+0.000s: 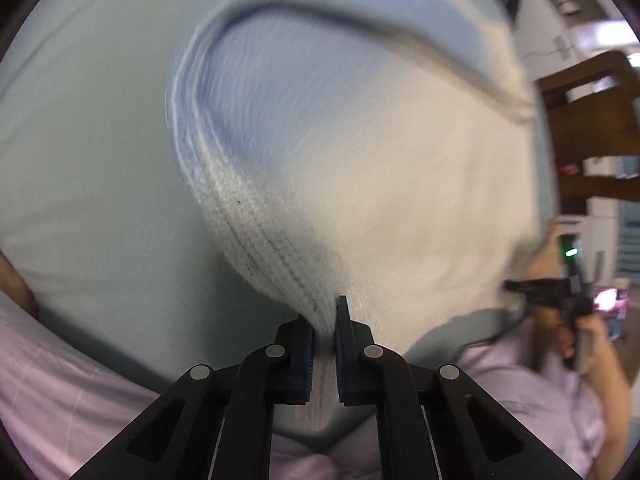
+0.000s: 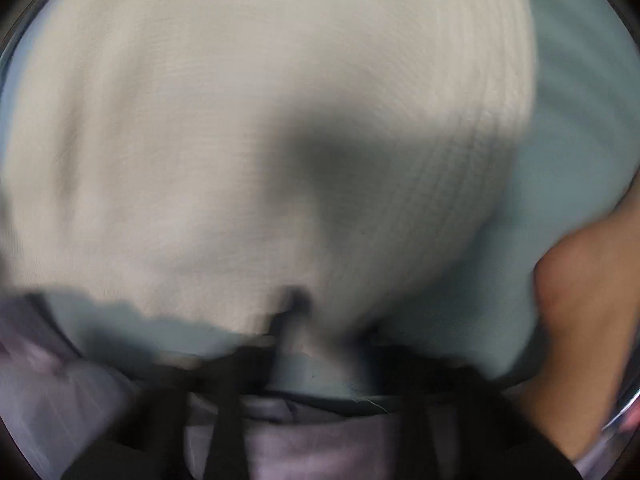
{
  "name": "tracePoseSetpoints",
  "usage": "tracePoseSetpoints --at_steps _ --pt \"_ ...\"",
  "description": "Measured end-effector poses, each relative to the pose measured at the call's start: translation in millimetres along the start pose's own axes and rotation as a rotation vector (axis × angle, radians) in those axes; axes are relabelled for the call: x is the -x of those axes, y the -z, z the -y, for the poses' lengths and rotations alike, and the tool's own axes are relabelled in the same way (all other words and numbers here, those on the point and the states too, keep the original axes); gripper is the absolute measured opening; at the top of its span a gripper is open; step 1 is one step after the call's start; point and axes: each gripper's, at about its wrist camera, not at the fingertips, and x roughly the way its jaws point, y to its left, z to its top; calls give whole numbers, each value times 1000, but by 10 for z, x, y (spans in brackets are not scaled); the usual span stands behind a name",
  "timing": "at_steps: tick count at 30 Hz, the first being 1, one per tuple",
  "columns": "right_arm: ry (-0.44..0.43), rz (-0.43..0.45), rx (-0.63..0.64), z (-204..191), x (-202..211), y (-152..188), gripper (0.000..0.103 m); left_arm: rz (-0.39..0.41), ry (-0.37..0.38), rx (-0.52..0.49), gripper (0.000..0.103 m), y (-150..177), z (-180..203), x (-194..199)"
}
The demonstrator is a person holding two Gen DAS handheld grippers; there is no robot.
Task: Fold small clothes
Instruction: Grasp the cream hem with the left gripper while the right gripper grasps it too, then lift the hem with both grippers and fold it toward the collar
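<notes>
The left gripper [image 1: 325, 322] had its jaws clamped on the ribbed hem of a small white knitted garment [image 1: 380, 184], the fabric pinched between the pads and drawn up into a taut fan. The rest of the garment lay spread on the pale blue-green bench [image 1: 88, 160], reaching toward its far right side, where a wooden chair [image 1: 592, 120] stood beyond the edge. In the left wrist view the right gripper [image 1: 532, 285] appeared at the garment's right edge, held in a hand [image 1: 560, 320].

The right wrist view was badly blurred. There the right gripper [image 2: 320, 344] sat at the garment's [image 2: 240, 140] near edge with its jaws drawn together; they seemed to pinch the cloth, though the blur left that uncertain. A bare forearm [image 2: 592, 320] crossed the right of that view.

Judging by this, the folding had barely begun: no crease or doubled layer showed clearly. The hem was gripped, and carrying it over, laying it flat and any further folds all remained.
</notes>
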Motion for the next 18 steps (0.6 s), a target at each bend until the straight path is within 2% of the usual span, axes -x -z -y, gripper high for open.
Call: tracePoseSetpoints --at_steps 4,7,9,12,15,18 --pt "-45 111 -8 -103 419 105 5 117 112 -14 6 57 -65 520" --pt "-137 265 -50 39 981 217 4 226 180 -22 6 115 -116 1005" --pt "-256 387 -133 266 1443 383 4 308 196 -32 6 152 -182 1369" --pt "-408 615 -204 573 2128 817 4 429 174 -79 6 241 -148 1802" --pt "-532 811 -240 747 2556 1279 4 500 239 -88 5 307 -57 2202" --pt "-666 952 -281 823 2824 1712 4 582 298 -118 5 551 11 2431"
